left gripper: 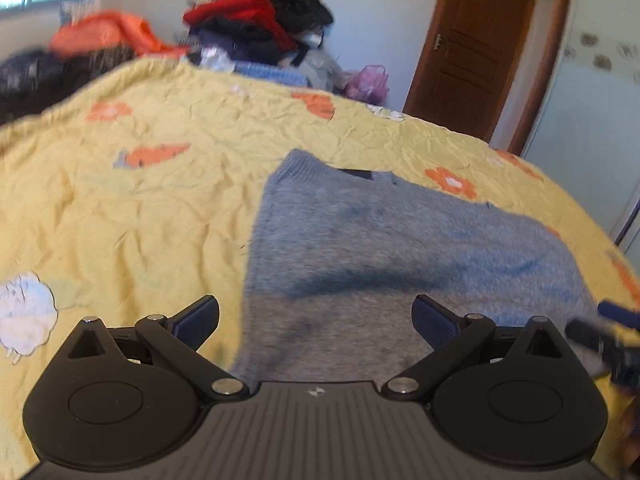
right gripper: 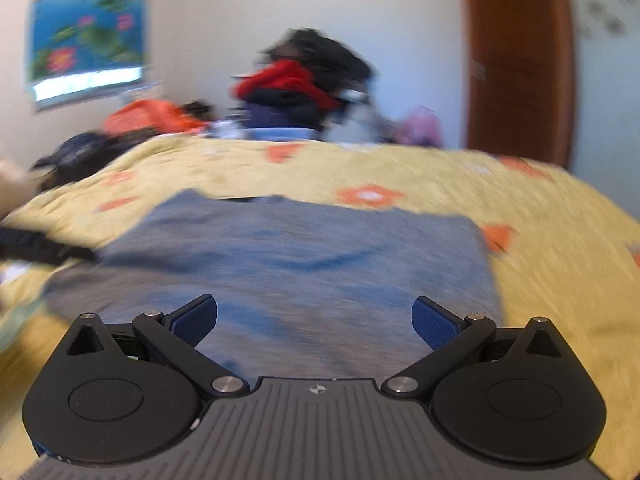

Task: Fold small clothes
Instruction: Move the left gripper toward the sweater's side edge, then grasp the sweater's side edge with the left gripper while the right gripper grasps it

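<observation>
A: What's biggest here?
B: The yellow bedspread [left gripper: 140, 208], with a clothes pile [left gripper: 260, 20] at its far edge.
A: And the sweater?
B: The grey sweater [right gripper: 288, 256] lies flat on it, near side, collar pointing far.
A: The grippers?
B: The left gripper [left gripper: 316, 320] and right gripper [right gripper: 314, 320] both gape wide, holding nothing.

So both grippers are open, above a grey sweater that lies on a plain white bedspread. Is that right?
Not quite. The bedspread is yellow with orange flowers, not plain white; both wrist views show it. The rest holds: the left gripper and right gripper are both open, above the grey sweater that lies on it.
</observation>
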Tool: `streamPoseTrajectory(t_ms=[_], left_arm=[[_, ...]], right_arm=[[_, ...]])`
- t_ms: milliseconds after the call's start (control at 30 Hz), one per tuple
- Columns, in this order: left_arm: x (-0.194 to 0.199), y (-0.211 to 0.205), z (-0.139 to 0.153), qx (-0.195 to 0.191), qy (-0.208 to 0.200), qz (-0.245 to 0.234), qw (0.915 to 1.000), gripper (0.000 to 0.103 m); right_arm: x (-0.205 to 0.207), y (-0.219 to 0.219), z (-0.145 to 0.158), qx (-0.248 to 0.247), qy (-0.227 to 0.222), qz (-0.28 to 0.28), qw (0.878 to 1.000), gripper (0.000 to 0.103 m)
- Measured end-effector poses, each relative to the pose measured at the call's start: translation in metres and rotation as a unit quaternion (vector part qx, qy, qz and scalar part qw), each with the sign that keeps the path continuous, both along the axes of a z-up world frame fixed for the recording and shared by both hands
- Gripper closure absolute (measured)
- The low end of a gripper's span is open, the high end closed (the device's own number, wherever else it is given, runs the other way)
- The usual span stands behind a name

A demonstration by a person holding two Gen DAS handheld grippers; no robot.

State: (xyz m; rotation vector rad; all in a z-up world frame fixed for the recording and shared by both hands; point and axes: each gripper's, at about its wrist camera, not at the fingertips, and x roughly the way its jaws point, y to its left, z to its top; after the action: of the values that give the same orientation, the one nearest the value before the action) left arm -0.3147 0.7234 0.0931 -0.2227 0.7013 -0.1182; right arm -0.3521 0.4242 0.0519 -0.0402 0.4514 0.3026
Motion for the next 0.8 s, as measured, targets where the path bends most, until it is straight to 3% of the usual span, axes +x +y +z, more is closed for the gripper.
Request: streamPoseTrajectory(t_ms=[67, 167, 267, 333, 400, 467, 567, 667, 800], left_arm=[[0.024, 0.025, 0.003, -0.052, 0.018, 0.000, 0.9985, 0.000], [0.071, 0.047, 0.009, -0.092, 0.051, -0.014, 0.9944, 0.000], [0.120, 0.047, 0.014, -0.086, 0.083, -0.056, 0.9913, 0.000], [0.144, 0.046, 0.013, -0.071, 0.101, -0.043, 0.9914, 0.000], [0.168, 0.048, 0.008, -0.090, 0.130, -0.061, 0.9855, 0.000], [0.183, 0.049, 0.003, -0.089, 0.148, -0.061, 0.9830, 0.000], [0.203, 0.049, -0.004, -0.105, 0.184, -0.103, 0.9719, 0.000], [0.218, 0.043, -0.009, -0.115, 0.215, -0.144, 0.9590, 0.000], [0.229, 0.035, -0.010, -0.101, 0.227, -0.174, 0.9528, 0.000]], right_arm=[[-0.009, 0.026, 0.007, -0.023, -0.014, 0.030, 0.999, 0.000], [-0.016, 0.071, 0.013, -0.031, -0.007, 0.086, 0.996, 0.000], [-0.014, 0.115, 0.009, -0.040, 0.012, 0.100, 0.994, 0.000], [-0.010, 0.138, 0.007, -0.026, 0.038, 0.115, 0.992, 0.000], [-0.013, 0.162, 0.002, -0.033, 0.043, 0.120, 0.991, 0.000], [-0.016, 0.184, 0.000, -0.047, 0.038, 0.120, 0.991, 0.000], [-0.020, 0.216, -0.006, -0.076, 0.038, 0.121, 0.989, 0.001], [-0.015, 0.237, -0.012, -0.076, 0.065, 0.119, 0.988, 0.011], [-0.002, 0.248, -0.016, -0.065, 0.080, 0.082, 0.991, 0.010]])
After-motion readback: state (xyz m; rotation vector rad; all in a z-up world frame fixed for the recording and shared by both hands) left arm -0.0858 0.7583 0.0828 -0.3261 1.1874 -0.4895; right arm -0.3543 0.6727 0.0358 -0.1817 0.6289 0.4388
